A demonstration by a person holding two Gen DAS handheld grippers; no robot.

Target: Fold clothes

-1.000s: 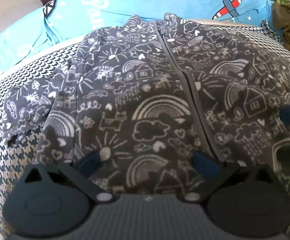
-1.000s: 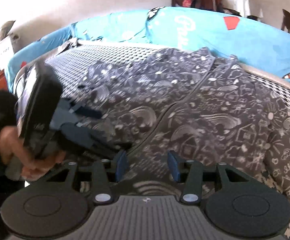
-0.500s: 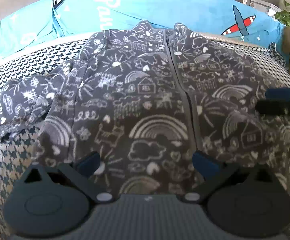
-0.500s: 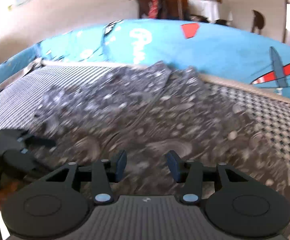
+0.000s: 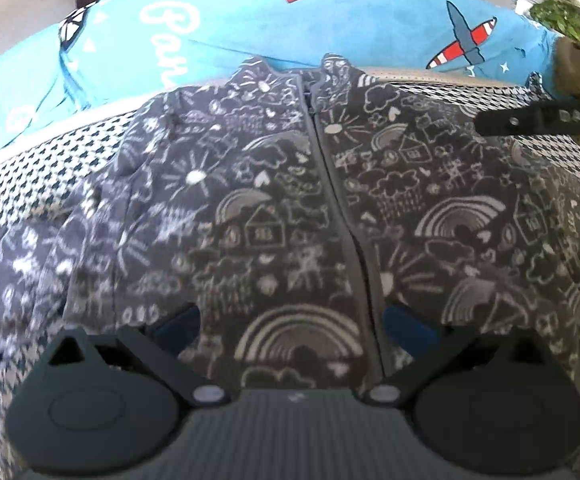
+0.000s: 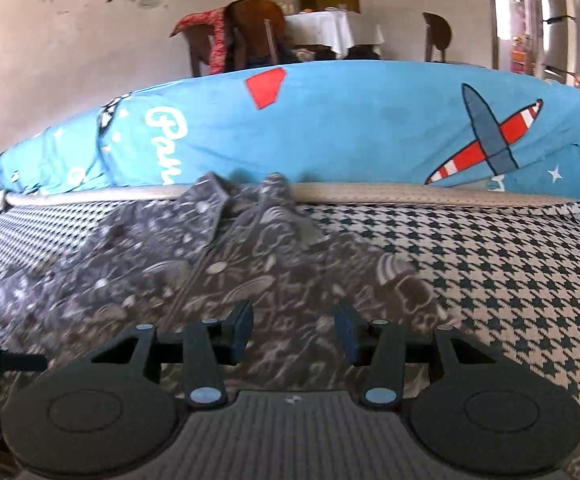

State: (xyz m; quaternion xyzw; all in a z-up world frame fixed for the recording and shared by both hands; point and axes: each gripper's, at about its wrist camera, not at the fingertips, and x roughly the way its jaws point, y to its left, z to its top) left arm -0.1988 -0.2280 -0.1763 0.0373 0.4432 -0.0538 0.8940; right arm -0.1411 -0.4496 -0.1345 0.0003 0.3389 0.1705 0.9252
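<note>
A dark grey zip-up fleece jacket (image 5: 290, 208) printed with white rainbows, houses and suns lies flat, front up, on a houndstooth surface (image 5: 50, 160). My left gripper (image 5: 293, 328) hovers open and wide over its lower middle, with nothing between the fingers. In the right wrist view the same jacket (image 6: 194, 280) spreads to the left, collar toward the far edge. My right gripper (image 6: 293, 332) stands open above the jacket's right side, holding nothing. A dark part of the right gripper (image 5: 545, 118) shows at the right edge of the left wrist view.
A blue cushion (image 6: 329, 132) with an aeroplane print runs along the back of the houndstooth surface (image 6: 509, 264). Behind it stand wooden chairs (image 6: 250, 36) and a table with a white cloth (image 6: 329, 28). A leafy plant (image 5: 573, 4) sits at the far right.
Both grippers have moved forward and up over the jacket. The right gripper swung rightward, away from the left hand, and now faces the collar and the bare houndstooth surface.
</note>
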